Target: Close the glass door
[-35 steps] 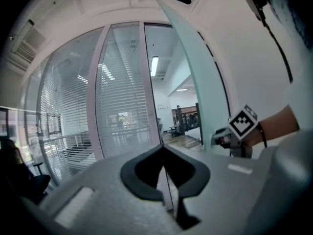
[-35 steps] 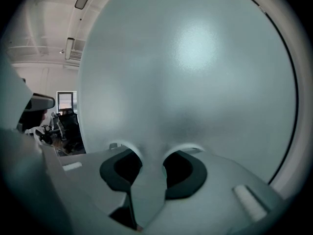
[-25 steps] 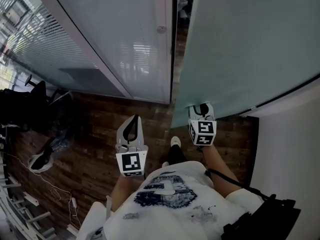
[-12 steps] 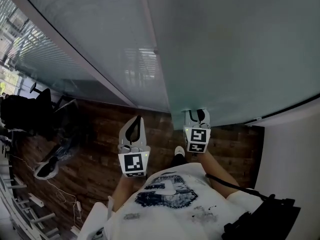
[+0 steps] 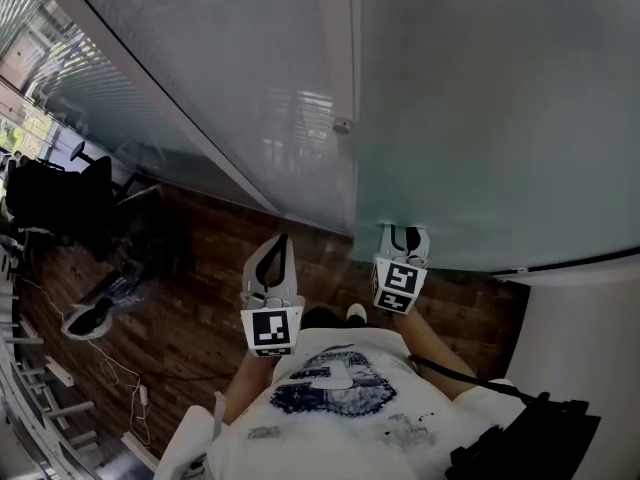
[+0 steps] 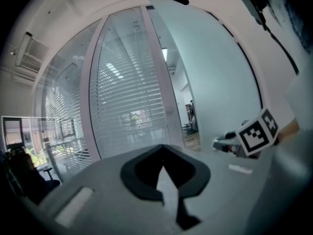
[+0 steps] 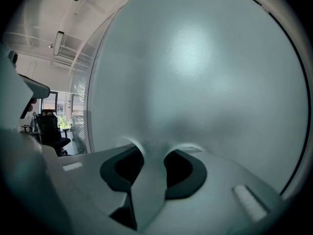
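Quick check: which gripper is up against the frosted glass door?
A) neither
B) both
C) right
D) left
C: the right gripper sits with its tips against the glass door, while the left gripper hangs clear of it over the wood floor.

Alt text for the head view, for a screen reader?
Looking steeply down: a person holds the right gripper, jaws slightly apart, against a frosted glass door, a narrow gap from the fixed glass panel. The left gripper hangs free over the wooden floor, jaws together.
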`<state>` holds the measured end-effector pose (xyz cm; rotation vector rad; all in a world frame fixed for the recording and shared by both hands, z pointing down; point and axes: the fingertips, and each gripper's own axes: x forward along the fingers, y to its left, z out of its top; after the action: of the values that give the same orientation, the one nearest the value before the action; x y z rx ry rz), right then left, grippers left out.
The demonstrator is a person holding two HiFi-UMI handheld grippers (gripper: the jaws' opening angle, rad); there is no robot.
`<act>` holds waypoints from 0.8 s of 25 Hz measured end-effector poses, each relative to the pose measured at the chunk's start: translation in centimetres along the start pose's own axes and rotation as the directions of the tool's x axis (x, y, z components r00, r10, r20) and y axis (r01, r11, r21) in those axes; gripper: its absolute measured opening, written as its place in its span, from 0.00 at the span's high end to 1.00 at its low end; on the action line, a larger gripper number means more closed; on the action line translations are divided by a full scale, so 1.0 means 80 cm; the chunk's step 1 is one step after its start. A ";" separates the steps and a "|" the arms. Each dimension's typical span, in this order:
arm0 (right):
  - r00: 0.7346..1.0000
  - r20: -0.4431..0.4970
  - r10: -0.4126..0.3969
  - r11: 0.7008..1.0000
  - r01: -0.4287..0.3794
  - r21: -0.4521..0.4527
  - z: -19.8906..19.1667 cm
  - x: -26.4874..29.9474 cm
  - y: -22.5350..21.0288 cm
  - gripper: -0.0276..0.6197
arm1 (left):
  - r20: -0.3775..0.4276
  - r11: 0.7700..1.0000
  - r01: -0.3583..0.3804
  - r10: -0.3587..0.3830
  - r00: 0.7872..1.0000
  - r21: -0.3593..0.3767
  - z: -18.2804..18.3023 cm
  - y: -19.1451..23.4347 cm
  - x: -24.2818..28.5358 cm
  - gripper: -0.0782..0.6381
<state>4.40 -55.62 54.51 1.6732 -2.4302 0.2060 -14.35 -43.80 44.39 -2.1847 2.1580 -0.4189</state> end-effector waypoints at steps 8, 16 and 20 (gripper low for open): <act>0.999 0.014 -0.042 0.999 0.042 -0.003 0.012 0.026 -0.003 0.77 | -0.013 0.997 0.080 -0.080 0.997 -0.002 -0.016 0.011 0.042 0.89; 0.997 -0.007 -0.080 0.997 0.080 0.006 0.015 0.044 -0.010 0.77 | 0.014 0.950 0.313 -0.313 0.950 -0.011 -0.009 -0.014 0.120 0.89; 0.992 -0.005 -0.129 0.992 0.129 0.015 0.023 0.051 -0.012 0.77 | 0.051 0.881 0.474 -0.474 0.879 0.017 0.000 -0.044 0.136 0.89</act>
<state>3.76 -60.04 53.68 1.8264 -2.3129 0.2105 -10.97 -54.42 46.93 -2.6790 1.5686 -0.3712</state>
